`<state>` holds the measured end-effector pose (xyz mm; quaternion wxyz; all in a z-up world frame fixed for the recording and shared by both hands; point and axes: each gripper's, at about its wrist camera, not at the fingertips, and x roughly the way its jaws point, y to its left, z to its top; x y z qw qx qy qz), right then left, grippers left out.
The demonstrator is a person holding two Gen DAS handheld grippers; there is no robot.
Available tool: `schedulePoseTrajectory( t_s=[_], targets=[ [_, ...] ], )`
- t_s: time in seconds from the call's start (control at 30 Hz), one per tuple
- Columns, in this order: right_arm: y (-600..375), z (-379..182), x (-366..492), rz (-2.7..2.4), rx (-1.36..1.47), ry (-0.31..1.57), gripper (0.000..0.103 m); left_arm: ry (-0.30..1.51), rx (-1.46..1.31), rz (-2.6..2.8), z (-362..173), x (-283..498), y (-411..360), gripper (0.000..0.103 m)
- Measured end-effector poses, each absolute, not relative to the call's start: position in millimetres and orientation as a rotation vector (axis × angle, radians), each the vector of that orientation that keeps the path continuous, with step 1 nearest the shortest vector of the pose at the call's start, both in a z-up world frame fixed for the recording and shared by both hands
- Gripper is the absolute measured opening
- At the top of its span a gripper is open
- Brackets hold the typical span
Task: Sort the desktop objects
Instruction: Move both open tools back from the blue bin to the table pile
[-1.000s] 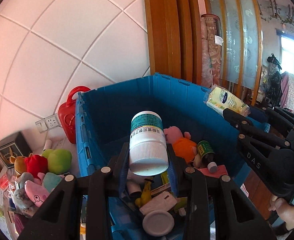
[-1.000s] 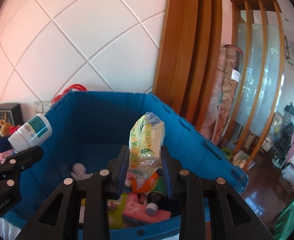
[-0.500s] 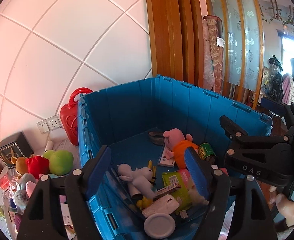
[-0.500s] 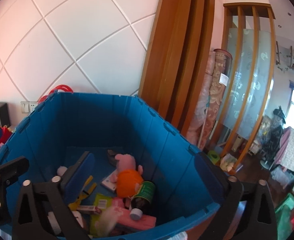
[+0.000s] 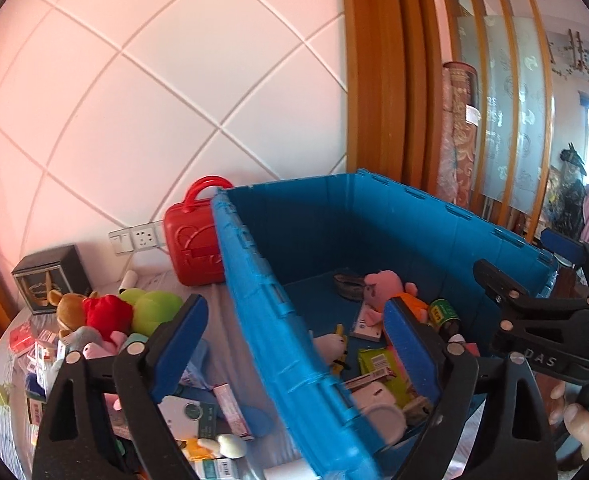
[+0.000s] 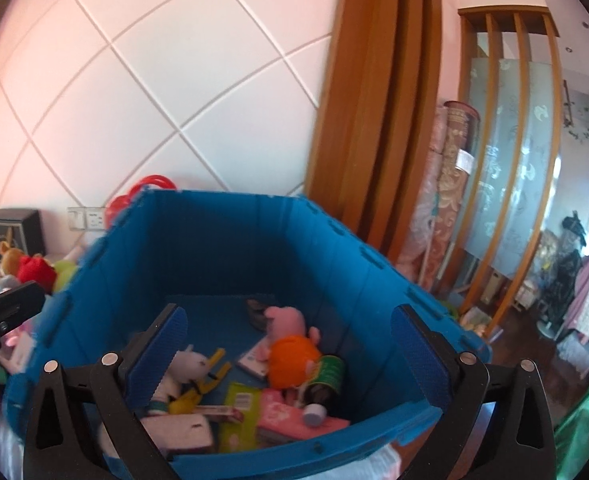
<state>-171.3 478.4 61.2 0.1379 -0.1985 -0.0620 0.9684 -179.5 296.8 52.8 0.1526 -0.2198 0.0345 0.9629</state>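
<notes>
A blue crate stands on the table and also shows in the right wrist view. Inside it lie a pink pig plush, a white plush, a green-labelled bottle, a pink pack and green packets. My left gripper is open and empty, straddling the crate's left wall. My right gripper is open and empty above the crate's near side; it also shows at the right of the left wrist view.
Left of the crate lie plush toys, small boxes and cards on the white table. A red case and a dark box stand by the tiled wall. Wooden pillars rise behind.
Both grippers opened. The white bottle left my left gripper and the green packet left my right gripper, dropping into the crate. My left gripper then shifted left across the crate wall.
</notes>
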Motion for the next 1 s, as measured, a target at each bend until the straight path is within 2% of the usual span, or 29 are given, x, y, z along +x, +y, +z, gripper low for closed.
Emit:
schedulePoseTrajectory(
  t_s=[0.57,0.77,1.0],
  targets=[
    [309,47,-180,3.086,-0.639,-0.314,0.103,-0.012,-0.857,2.988,15,-175,95,0.091],
    [262,28,-181,3.143,-0.703,-0.344,0.103,-0.046,-1.061,3.033,-28,-179,22,0.091],
    [214,-18,-194,3.128,-0.937,-0.433,0.103,-0.09,-1.335,2.981,-92,-182,-24,0.091]
  ],
)
